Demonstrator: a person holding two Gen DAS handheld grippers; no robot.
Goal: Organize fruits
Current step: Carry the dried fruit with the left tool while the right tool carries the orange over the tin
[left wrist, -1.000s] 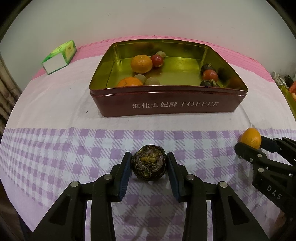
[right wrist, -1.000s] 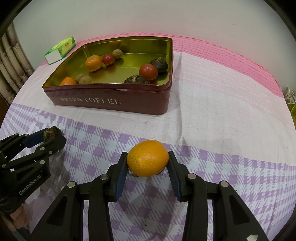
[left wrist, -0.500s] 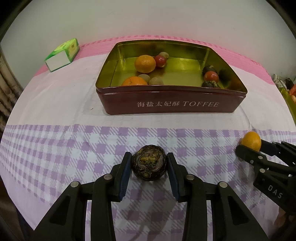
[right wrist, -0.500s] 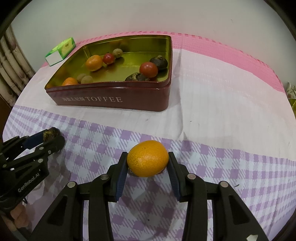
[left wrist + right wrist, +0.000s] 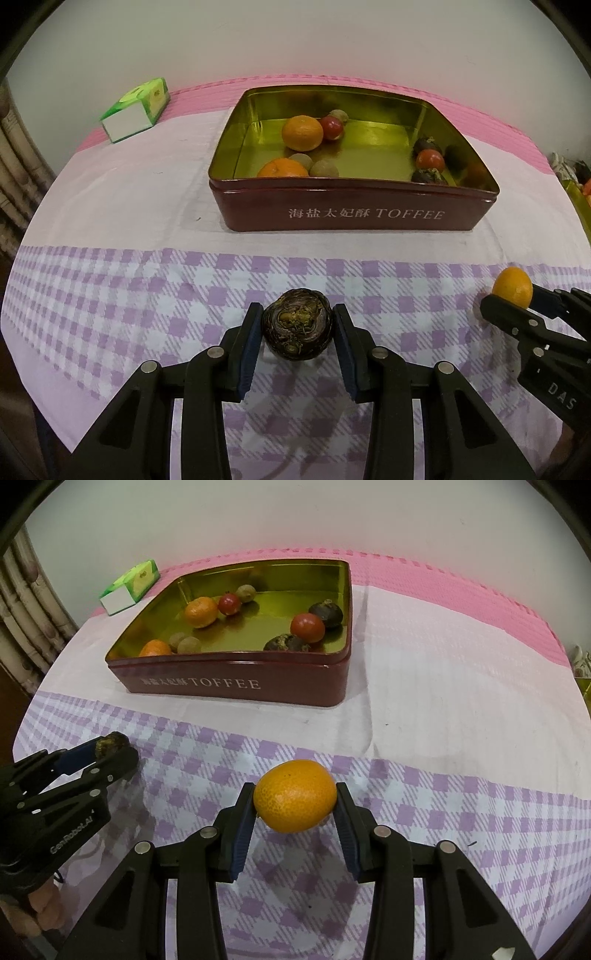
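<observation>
My left gripper [image 5: 297, 326] is shut on a dark brown water chestnut [image 5: 297, 323] and holds it just above the checked cloth. My right gripper [image 5: 295, 799] is shut on an orange mandarin [image 5: 295, 795], also above the cloth. Each gripper shows in the other's view: the right one with the mandarin [image 5: 512, 287] at the far right, the left one with the chestnut [image 5: 110, 743] at the far left. A dark red TOFFEE tin [image 5: 351, 210] with a gold inside stands beyond them and holds several fruits: mandarins, red ones, brown ones and dark chestnuts.
A green and white carton [image 5: 136, 110] lies at the back left of the table. A pink cloth band runs along the far edge by the white wall. A curtain [image 5: 22, 627] hangs at the left. A yellow-green container edge [image 5: 581, 199] shows at the far right.
Both grippers have drawn back and risen slightly with their fruit, so the tin looks smaller and farther away. Both grips are unchanged.
</observation>
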